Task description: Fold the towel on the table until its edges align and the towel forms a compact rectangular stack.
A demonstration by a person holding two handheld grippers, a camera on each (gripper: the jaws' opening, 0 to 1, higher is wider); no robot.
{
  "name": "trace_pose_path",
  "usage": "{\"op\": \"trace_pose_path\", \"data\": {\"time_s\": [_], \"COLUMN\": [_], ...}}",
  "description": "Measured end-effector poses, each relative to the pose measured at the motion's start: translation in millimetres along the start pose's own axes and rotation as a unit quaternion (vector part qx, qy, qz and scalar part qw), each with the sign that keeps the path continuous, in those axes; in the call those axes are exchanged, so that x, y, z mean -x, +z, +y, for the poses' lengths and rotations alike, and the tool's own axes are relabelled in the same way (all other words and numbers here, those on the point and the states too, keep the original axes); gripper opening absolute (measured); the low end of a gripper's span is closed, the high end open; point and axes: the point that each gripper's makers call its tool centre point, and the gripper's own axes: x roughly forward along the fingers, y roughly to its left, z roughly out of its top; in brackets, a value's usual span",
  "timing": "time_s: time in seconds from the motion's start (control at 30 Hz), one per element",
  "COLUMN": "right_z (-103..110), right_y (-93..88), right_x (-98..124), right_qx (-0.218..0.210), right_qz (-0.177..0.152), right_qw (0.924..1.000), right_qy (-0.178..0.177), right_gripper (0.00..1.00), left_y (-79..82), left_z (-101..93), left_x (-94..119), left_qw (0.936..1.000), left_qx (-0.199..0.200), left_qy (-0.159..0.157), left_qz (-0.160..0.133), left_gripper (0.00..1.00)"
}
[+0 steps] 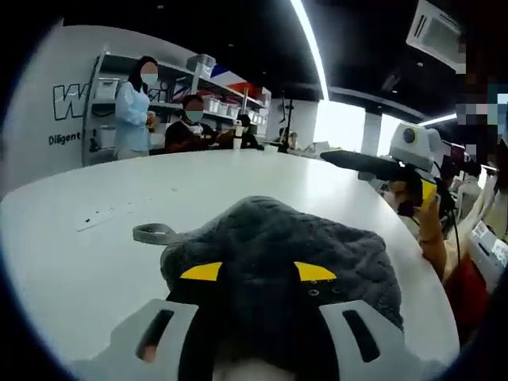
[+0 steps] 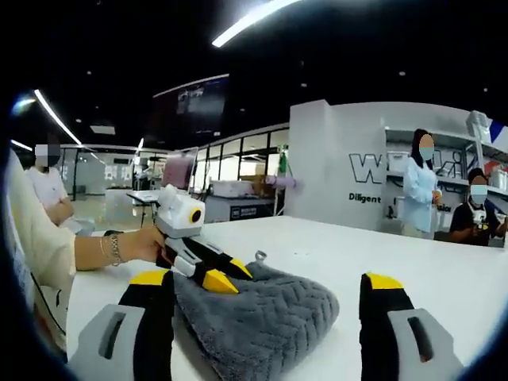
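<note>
Big white tabletop (image 1: 95,262) stretching out, and on it sits the gray towel (image 2: 262,317), bunched into a rounded heap near the edge rather than a flat rectangle, its hanging loop (image 1: 155,232) poking out flat to one side. In the right gripper view the left gripper (image 2: 218,274) comes in from the left, yellow tips close together and pressed on the towel's top fold; whether cloth is pinched between them, I cannot tell. The right gripper (image 2: 266,305) stands wide apart, 1 jaw on each side of the heap, clamping nothing. In the left gripper view the towel lies right over the left gripper's own tips. The risk, I'd judge: a shallow pinch on that plush top layer could slip, and with the pile lumpy, the edges could end up skewed.
</note>
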Motion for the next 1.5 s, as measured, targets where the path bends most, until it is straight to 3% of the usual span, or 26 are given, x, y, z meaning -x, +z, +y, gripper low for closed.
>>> {"op": "trace_pose_path", "data": {"time_s": [0.07, 0.2, 0.37, 0.5, 0.6, 0.73, 1.0, 1.17, 1.27, 1.5], "right_z": [-1.3, -3.6, -5.2, -2.5, -1.5, -1.7, -2.3, -0.9, 0.2, 0.9], "right_y": [0.3, 1.1, -1.3, -1.8, -3.3, -6.5, -12.6, -14.5, -13.0, -21.7], "right_x": [0.6, 1.6, 1.3, 0.2, -0.6, -1.4, -2.5, -2.9, -2.7, -2.0], "right_qx": [-0.002, -0.006, -0.010, -0.010, -0.010, -0.010, -0.008, -0.009, -0.009, -0.021], "right_qz": [-0.001, -0.004, 0.000, 0.002, 0.005, 0.012, 0.025, 0.031, 0.027, 0.049], "right_qw": [1.0000, 1.0000, 0.9999, 0.9999, 0.9999, 0.9999, 0.9996, 0.9995, 0.9996, 0.9985], "right_qy": [-0.002, -0.004, -0.006, -0.001, 0.001, 0.000, 0.001, 0.004, 0.007, 0.013], "right_gripper": [0.99, 0.99, 0.99, 0.99, 0.99, 0.99, 0.99, 0.99, 0.99, 0.99], "left_y": [11.6, 27.8, 33.0, 20.1, -1.1, -20.8, -25.7, -17.2, -2.9, 11.1], "left_z": [-8.4, -19.1, -35.4, -48.5, -46.7, -47.7, -42.2, -43.4, -48.1, -53.4], "left_x": [4.0, 17.9, 32.7, 35.5, 33.7, 25.8, 21.0, 27.1, 36.4, 67.9], "left_qw": [0.9997, 0.9992, 0.9983, 0.9979, 0.9981, 0.9977, 0.9975, 0.9971, 0.9974, 0.9972], "left_qx": [0.004, -0.012, -0.034, -0.046, -0.051, -0.049, -0.058, -0.068, -0.069, -0.068], "left_qy": [-0.012, -0.015, -0.024, -0.040, -0.031, -0.036, -0.024, -0.024, -0.021, 0.031], "left_qz": [-0.020, -0.034, -0.040, -0.025, 0.012, 0.031, 0.030, 0.024, 0.006, -0.004], "left_gripper": [0.44, 0.46, 0.52, 0.54, 0.59, 0.63, 0.64, 0.66, 0.71, 0.79]}}
